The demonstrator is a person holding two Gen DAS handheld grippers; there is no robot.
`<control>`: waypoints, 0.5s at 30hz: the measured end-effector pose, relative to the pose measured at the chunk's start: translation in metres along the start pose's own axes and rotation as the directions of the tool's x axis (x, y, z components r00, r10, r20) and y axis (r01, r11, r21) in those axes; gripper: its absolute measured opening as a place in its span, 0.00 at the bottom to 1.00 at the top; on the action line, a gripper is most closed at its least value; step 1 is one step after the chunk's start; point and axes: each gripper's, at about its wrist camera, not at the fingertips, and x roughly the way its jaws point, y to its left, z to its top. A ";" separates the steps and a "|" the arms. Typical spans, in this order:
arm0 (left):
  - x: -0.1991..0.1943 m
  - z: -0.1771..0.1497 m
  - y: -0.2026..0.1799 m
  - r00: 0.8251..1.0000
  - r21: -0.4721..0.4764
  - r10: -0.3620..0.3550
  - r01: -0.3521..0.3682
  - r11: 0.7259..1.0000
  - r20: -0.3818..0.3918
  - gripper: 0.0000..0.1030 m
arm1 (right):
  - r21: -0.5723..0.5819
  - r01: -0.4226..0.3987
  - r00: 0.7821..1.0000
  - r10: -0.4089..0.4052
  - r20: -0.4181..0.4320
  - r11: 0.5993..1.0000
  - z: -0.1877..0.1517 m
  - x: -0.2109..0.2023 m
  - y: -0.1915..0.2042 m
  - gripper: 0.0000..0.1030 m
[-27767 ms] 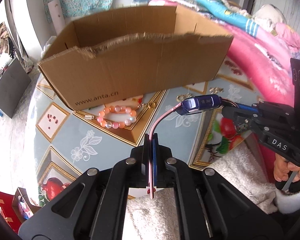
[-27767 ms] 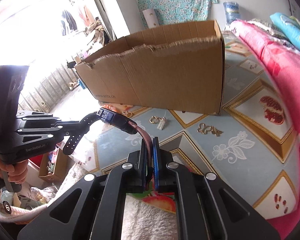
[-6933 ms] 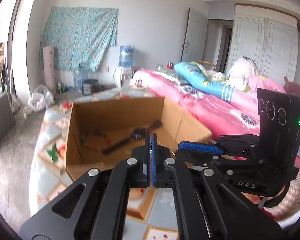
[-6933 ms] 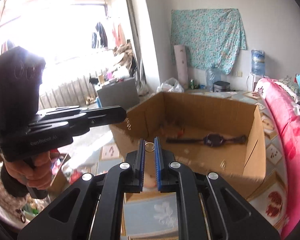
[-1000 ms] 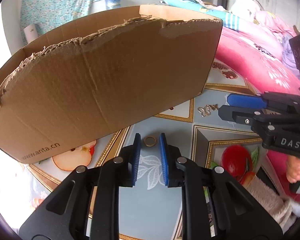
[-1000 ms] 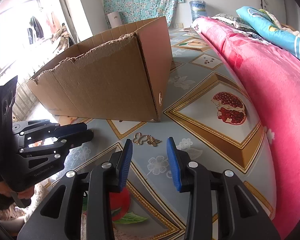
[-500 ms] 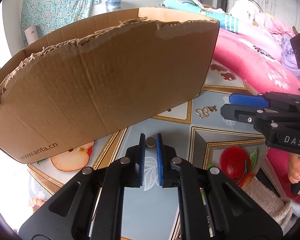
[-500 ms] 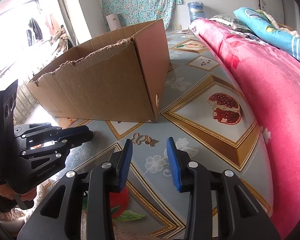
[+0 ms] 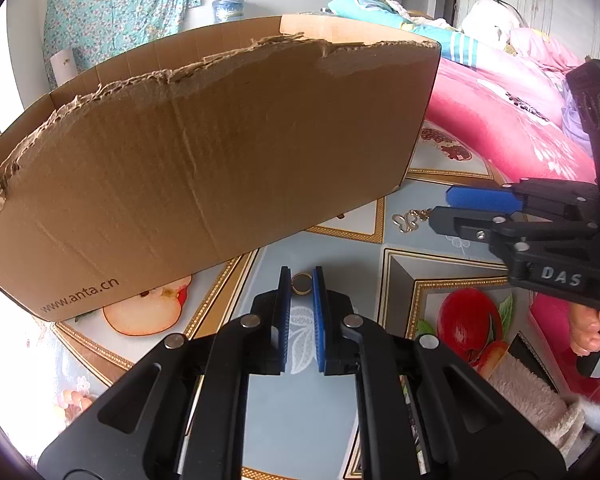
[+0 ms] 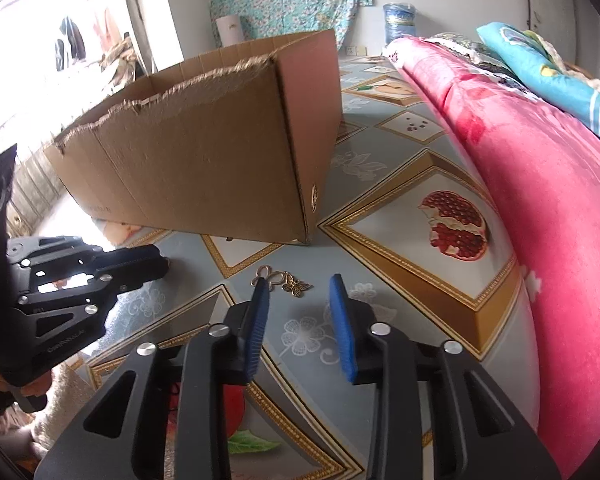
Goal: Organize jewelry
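A small gold ring (image 9: 302, 283) sits between the blue pads of my left gripper (image 9: 300, 280), which is shut on it just above the patterned tablecloth (image 9: 300, 400). In the right wrist view a gold butterfly pendant (image 10: 286, 280) with loops lies on the cloth between the fingertips of my right gripper (image 10: 298, 284). Its jaws are closing, and the pads stand apart from the pendant. The torn cardboard box (image 9: 204, 152) stands right behind both. From the left wrist view, the right gripper (image 9: 440, 206) hovers over the pendant (image 9: 410, 218). The left gripper (image 10: 162, 264) shows at the left.
A pink quilt (image 10: 540, 200) runs along the right side of the table. A white fluffy cloth (image 9: 532, 396) lies near the front edge. A person's hand (image 9: 588, 332) holds the right gripper's handle. The box (image 10: 204, 168) blocks the way straight ahead.
My left gripper's jaws closed onto the gold ring, which had lain loose between them. The right gripper's jaws have narrowed slightly around the butterfly pendant.
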 end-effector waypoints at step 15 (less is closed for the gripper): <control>0.001 0.001 0.002 1.000 -0.014 -0.011 0.011 1.000 0.004 0.09 | -0.042 0.023 0.999 -0.025 -0.032 0.999 0.007 0.009 0.009 0.13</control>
